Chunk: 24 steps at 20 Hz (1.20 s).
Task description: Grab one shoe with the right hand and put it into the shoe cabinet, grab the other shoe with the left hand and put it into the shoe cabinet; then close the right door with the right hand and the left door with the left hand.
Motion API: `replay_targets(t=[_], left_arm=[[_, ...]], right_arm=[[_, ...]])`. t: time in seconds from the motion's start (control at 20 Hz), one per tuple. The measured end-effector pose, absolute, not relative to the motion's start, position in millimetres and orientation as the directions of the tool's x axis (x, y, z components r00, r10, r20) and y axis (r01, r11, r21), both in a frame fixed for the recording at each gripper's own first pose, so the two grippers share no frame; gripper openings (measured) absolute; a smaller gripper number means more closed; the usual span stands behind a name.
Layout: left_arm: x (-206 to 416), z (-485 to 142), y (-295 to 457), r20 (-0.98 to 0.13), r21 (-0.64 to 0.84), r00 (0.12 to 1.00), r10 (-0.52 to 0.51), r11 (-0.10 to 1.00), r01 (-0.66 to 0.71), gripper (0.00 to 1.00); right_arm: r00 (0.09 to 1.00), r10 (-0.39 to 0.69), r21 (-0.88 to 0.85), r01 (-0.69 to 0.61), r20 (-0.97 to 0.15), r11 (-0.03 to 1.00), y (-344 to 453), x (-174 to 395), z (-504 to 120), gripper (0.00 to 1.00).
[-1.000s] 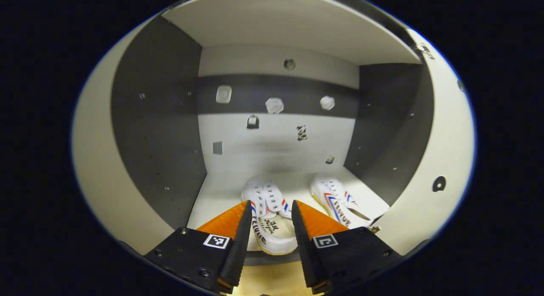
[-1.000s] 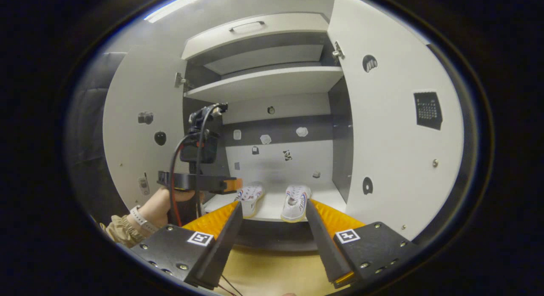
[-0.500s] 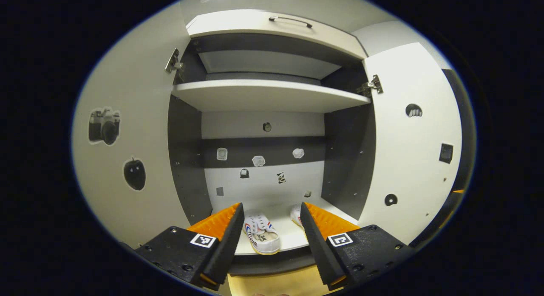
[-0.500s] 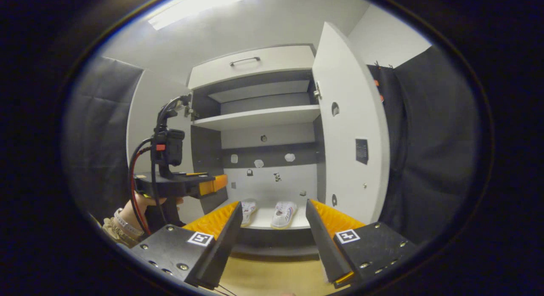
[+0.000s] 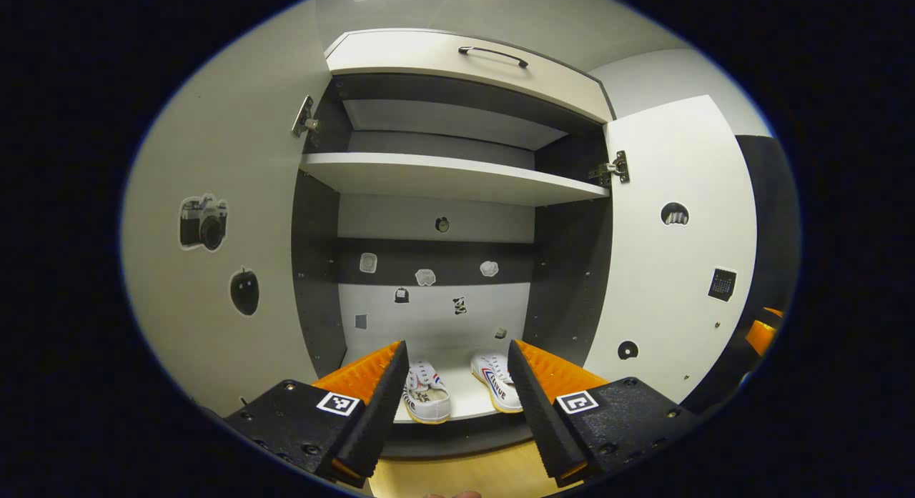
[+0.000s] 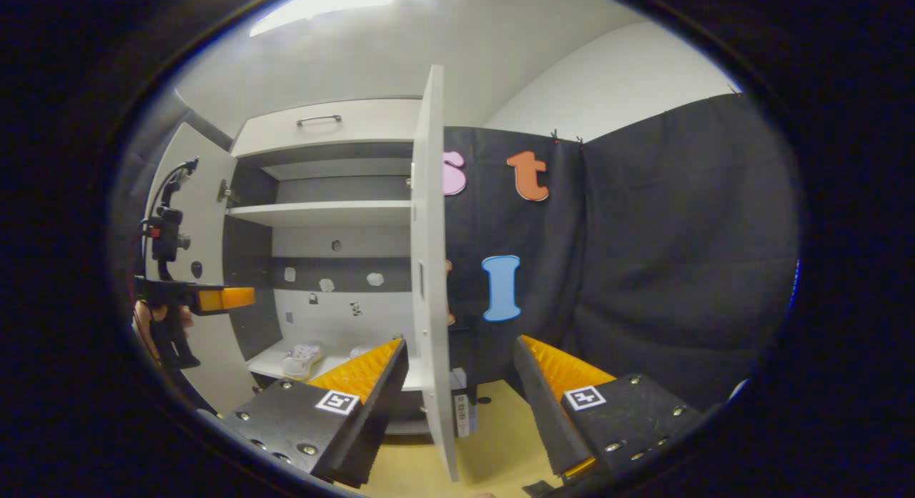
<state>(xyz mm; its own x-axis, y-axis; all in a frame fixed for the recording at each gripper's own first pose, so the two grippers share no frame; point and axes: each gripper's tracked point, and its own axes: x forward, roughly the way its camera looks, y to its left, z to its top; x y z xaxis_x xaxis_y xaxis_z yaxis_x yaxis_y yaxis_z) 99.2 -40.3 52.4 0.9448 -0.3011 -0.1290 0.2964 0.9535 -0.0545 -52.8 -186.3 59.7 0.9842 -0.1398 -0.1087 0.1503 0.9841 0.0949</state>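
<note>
Two shoes (image 5: pixel 457 392) side by side on cabinet (image 5: pixel 443 176) bottom shelf, seen head-on between left gripper (image 5: pixel 457 412) fingers, spread apart, empty. Right gripper (image 6: pixel 457 405) fingers apart, straddling right door (image 6: pixel 429 269) edge-on; left door (image 5: pixel 214 269) wide open.

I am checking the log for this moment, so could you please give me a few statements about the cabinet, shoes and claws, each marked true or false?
1. Both shoes sit on the cabinet's bottom shelf. True: the left shoe and right shoe lie side by side there.
2. The right door is shut. False: the right door stands open, edge-on between the right claw's fingers.
3. The left claw holds a shoe. False: the left claw is open and empty, in front of the cabinet.
4. The left door is open. True: the left door is swung wide.
5. The upper shelf carries shoes. False: the upper shelf shows none.
</note>
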Motion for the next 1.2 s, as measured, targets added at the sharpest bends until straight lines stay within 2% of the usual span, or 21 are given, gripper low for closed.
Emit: replay_targets(t=[0.1,0.15,0.25,0.4,0.5,0.55,0.6,0.7,0.85,1.1,1.2], left_arm=[[97,51,-37,-0.131,-0.046,0.947,-0.293,0.956,0.289,0.84],[95,51,-36,-0.135,-0.045,0.947,-0.291,0.957,0.288,0.84],[90,49,-36,-0.142,-0.048,0.945,-0.296,0.955,0.292,0.84],[87,51,-29,-0.139,-0.028,0.95,-0.28,0.96,0.279,0.84],[84,49,-27,-0.141,-0.014,0.952,-0.271,0.962,0.272,0.84],[83,49,-27,-0.145,-0.016,0.952,-0.271,0.962,0.272,0.84],[83,48,-28,-0.147,-0.023,0.951,-0.272,0.962,0.271,0.84],[81,49,-31,-0.145,-0.041,0.95,-0.278,0.961,0.275,0.84],[78,52,-32,-0.139,-0.048,0.951,-0.276,0.961,0.272,0.84],[70,53,-31,-0.134,-0.042,0.955,-0.263,0.965,0.26,0.84],[65,52,-27,-0.136,-0.043,0.959,-0.25,0.968,0.246,0.84]], right_arm=[[0.978,-0.18,0.066,0.187,-0.107,0.98,-206,-45,54,0.89],[0.976,-0.187,0.053,0.194,-0.112,0.98,-210,-42,50,0.85],[0.975,-0.184,0.036,0.19,-0.126,0.981,-212,-33,42,0.89],[0.975,-0.169,0.03,0.175,-0.146,0.984,-209,-22,32,0.89],[0.976,-0.138,0.047,0.148,-0.169,0.988,-203,-20,27,0.89],[0.977,-0.13,0.055,0.141,-0.168,0.989,-203,-18,26,0.86],[0.978,-0.118,0.065,0.131,-0.17,0.989,-202,-17,26,0.89],[0.98,-0.081,0.094,0.099,-0.183,0.991,-197,-16,25,0.86],[0.982,-0.024,0.11,0.045,-0.188,0.993,-183,-18,25,0.88],[0.975,0.119,0.144,-0.093,-0.186,0.985,-132,-14,28,0.89],[0.97,0.164,0.144,-0.139,-0.181,0.98,-105,-7,32,0.86]])
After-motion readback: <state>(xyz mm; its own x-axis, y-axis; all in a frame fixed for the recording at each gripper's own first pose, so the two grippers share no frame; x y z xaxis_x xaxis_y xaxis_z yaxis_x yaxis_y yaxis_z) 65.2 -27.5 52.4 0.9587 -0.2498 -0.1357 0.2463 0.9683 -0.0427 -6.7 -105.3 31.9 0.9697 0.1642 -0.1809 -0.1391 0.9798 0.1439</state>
